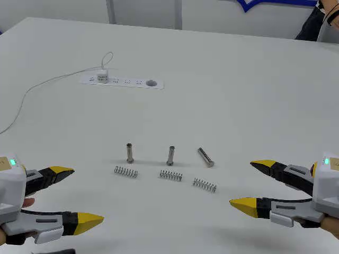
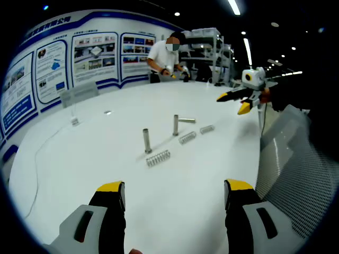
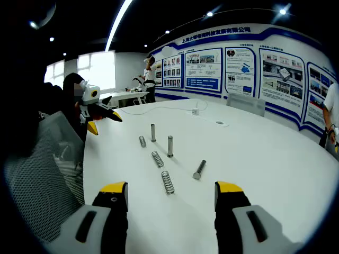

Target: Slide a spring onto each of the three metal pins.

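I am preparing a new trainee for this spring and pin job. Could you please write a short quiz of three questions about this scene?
1. True or false: the left gripper and the right gripper are both open.
2. Which of the three pins lies on its side? A) left B) middle C) right
3. How many springs lie loose on the table?
Key: 1 true; 2 C; 3 three.

Three metal pins (image 1: pixel 170 155), three springs (image 1: pixel 170 175), one power strip (image 1: pixel 127 82) and one white plug (image 1: pixel 103 75) sit on the bench (image 1: pixel 238 95).
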Demonstrator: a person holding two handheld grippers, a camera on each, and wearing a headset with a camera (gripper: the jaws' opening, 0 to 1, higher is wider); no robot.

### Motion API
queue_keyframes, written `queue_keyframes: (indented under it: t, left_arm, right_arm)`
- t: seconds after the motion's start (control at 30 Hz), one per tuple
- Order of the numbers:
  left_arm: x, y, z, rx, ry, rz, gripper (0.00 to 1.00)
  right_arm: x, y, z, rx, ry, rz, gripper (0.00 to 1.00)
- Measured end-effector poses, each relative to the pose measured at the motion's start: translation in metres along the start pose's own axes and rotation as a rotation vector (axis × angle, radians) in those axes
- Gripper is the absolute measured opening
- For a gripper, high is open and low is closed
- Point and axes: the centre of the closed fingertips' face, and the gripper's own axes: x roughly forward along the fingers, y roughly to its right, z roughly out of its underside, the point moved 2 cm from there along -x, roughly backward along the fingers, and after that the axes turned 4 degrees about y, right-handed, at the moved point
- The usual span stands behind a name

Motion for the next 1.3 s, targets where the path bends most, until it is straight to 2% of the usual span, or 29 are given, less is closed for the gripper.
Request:
queue_keyframes:
  t: [0.6,1.0,1.3]
  left_arm:
    - [0.001,0.002,0.003,0.002,-0.014,0.002,0.78]
    - [-0.002,0.008,0.003,0.010,-0.014,0.003,0.77]
    - [-0.001,0.008,0.009,0.003,-0.019,-0.002,0.77]
  right_arm:
    - [0.001,-0.006,0.005,0.012,-0.016,-0.011,0.67]
    - [-0.007,-0.016,0.009,0.027,-0.019,-0.016,0.66]
    - [0.000,-0.009,0.007,0.032,-0.028,-0.016,0.66]
